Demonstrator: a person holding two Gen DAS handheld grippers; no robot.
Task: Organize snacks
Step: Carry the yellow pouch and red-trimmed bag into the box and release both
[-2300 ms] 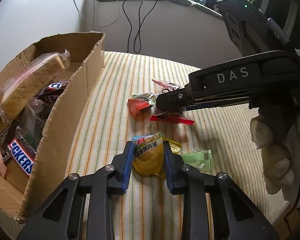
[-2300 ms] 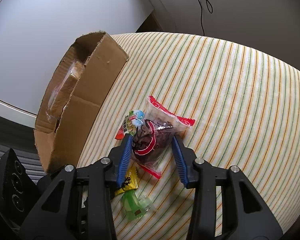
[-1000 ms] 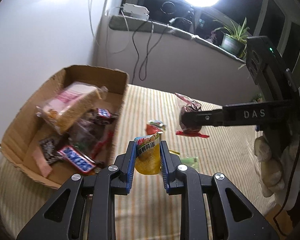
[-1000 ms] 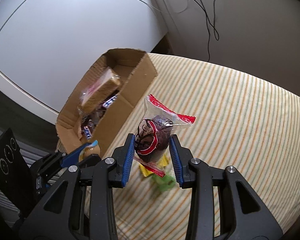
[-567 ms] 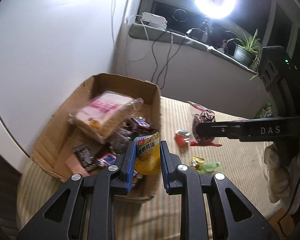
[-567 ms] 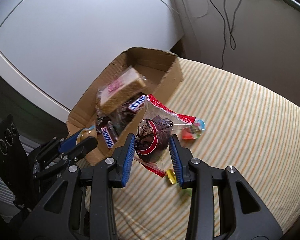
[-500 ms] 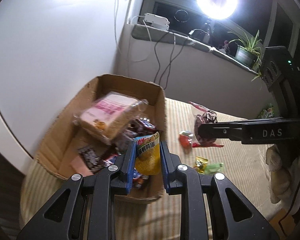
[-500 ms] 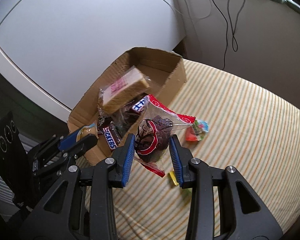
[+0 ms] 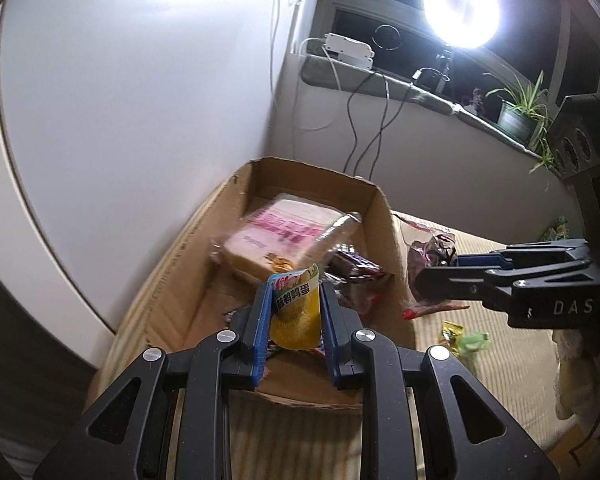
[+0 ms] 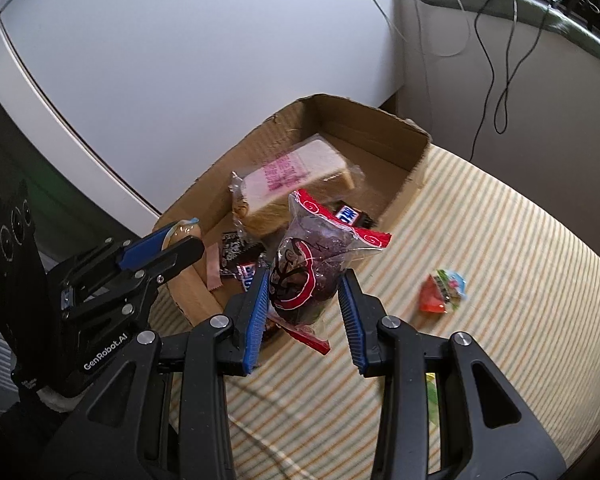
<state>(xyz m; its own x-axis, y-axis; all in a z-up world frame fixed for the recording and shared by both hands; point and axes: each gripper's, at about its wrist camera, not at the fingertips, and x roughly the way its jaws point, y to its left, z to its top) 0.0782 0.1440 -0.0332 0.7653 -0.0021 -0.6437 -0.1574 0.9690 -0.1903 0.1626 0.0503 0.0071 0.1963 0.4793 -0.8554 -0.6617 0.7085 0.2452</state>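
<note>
Moved: both packets now lifted from the striped bed, over the cardboard box (image 9: 384, 216).
Left hand-held gripper (image 9: 295, 314): clamped on yellow packet (image 9: 294, 312).
Right hand-held gripper (image 10: 305, 294): clamped on dark plum packet (image 10: 312, 268).
Risk: plum packet hangs near the box edge; an early release may drop it outside.

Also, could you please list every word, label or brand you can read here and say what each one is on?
"DAS": side of the right gripper.
"GenRobot.AI": side of the left gripper.
Chinese characters: yellow packet, not transcribed.
Pink print: sandwich wrapper, too blurred.
Chocolate bar lettering: only partly visible.

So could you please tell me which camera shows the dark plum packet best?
The right wrist view: the plum packet sits centred and close between the right gripper's fingers. The left wrist view shows only part of it, small and from the side.
</note>
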